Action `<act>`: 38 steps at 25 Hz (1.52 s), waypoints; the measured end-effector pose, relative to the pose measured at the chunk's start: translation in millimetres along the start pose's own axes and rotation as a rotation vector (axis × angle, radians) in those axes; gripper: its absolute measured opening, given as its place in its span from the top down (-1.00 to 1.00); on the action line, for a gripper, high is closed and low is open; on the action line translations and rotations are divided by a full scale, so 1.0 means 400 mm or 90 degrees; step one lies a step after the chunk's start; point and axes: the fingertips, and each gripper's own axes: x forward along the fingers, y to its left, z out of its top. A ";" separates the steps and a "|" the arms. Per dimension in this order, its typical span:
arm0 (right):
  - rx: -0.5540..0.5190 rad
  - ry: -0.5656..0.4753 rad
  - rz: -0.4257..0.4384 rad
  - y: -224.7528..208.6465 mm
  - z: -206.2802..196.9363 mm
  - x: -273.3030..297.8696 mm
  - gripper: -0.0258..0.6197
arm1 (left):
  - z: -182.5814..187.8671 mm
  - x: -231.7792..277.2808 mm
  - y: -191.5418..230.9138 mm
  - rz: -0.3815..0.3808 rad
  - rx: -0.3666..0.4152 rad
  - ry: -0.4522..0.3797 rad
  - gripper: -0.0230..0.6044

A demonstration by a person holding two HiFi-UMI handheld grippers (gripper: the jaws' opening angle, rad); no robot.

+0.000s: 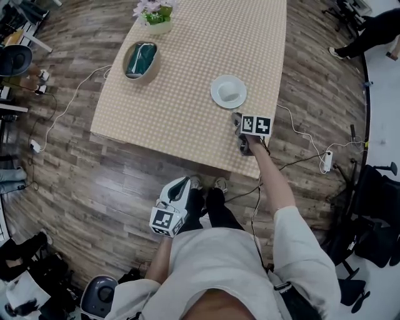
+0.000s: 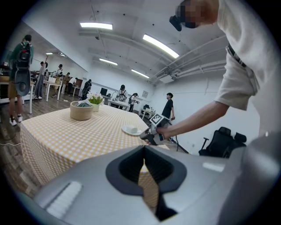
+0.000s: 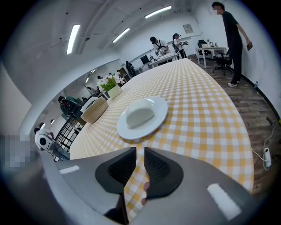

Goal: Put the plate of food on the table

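- Wood-plank floor (image 1: 94, 181) runs around everything, with white cables trailing across it on both sides of the table.
- Yellow-and-white checked cloth covers the table (image 1: 187, 119), which fills the upper middle of the head view.
- A round woven basket (image 1: 154, 62) stands on the far left part of the cloth, with something green lying in it, well apart from the plate.
- The white plate (image 1: 214, 94) rests flat on the table toward its right edge. In the right gripper view it lies straight ahead of the jaws (image 3: 158, 115), near them but not touching.
- The right gripper (image 1: 237, 119) is held at arm's length above the table's near right corner and points at the plate. Its jaws (image 3: 139, 151) are nearly together, with a narrow slit between the ribbed pads. Only checked cloth shows through, so it grips nothing.
- The left gripper (image 1: 182, 184) hangs low by the person's legs, off the table and over the floor. Its jaws (image 2: 143, 149) meet at the tips and hold nothing.
- A small pot of flowers (image 1: 156, 15) sits at the table's far edge, beyond the basket.
- A pale, smooth lump of food (image 3: 139, 116) lies in the middle of the plate.
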 end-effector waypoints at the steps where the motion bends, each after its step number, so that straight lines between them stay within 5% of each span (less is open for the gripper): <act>1: 0.004 0.000 -0.004 -0.005 -0.008 -0.005 0.76 | 0.002 -0.002 0.000 -0.001 0.002 0.000 0.90; 4: 0.016 -0.007 -0.013 -0.017 -0.031 -0.025 0.92 | 0.009 -0.005 -0.005 -0.007 0.008 -0.003 0.89; 18: 0.020 -0.119 0.024 0.051 -0.137 -0.227 0.92 | 0.048 -0.015 -0.054 -0.064 0.048 -0.009 0.90; 30: -0.057 -0.177 0.054 0.229 -0.320 -0.473 0.92 | 0.097 -0.039 -0.096 -0.095 0.094 -0.024 0.89; 38: -0.073 -0.277 0.065 0.316 -0.322 -0.637 0.92 | 0.131 -0.060 -0.149 -0.125 0.121 -0.050 0.89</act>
